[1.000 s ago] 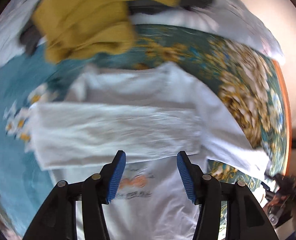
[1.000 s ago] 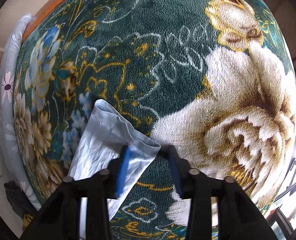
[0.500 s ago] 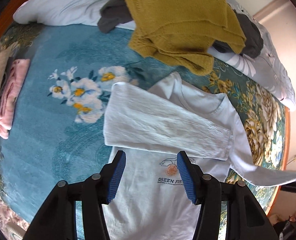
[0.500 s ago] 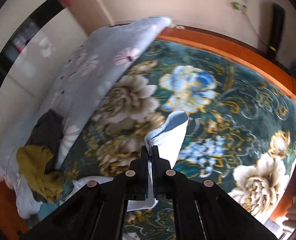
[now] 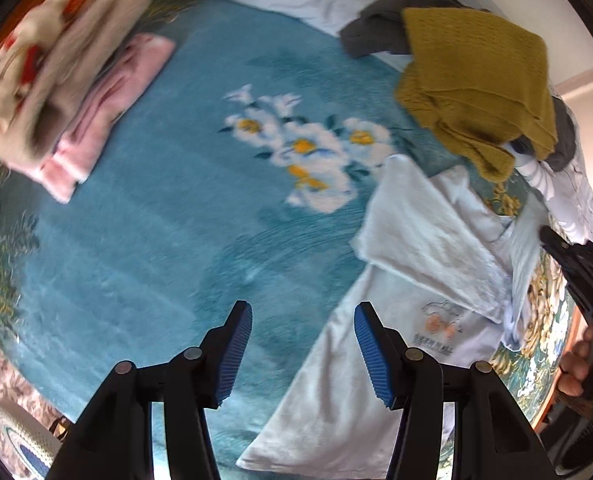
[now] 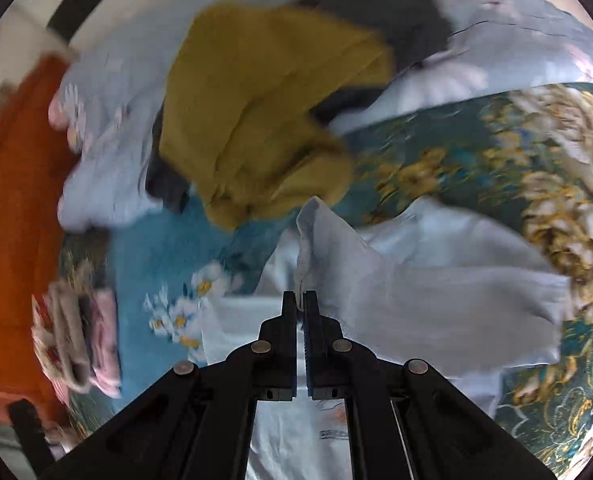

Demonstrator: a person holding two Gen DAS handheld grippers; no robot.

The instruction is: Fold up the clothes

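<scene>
Since a moment ago, the right gripper (image 6: 300,300) has swung across the bed, and its fingers have shut tight on the cuff of the white shirt's sleeve (image 6: 376,280). That sleeve lay flat out on the flowery part before; now it is lifted up and pulled over the white shirt (image 5: 336,392). The left gripper (image 5: 302,354) has slid sideways, so it now looks down at bare blue blanket (image 5: 156,240) and the shirt's edge. Its fingers are open with nothing between them. The shirt lies spread on the bed, with its other sleeve (image 5: 420,240) folded across its chest. A yellow knit sweater (image 5: 476,80) sits in a heap near the shirt's collar, on top of dark gray clothes (image 5: 376,28). Folded clothes (image 5: 68,92) are stacked at the far side of the blanket. A pale wall is behind the bed.
</scene>
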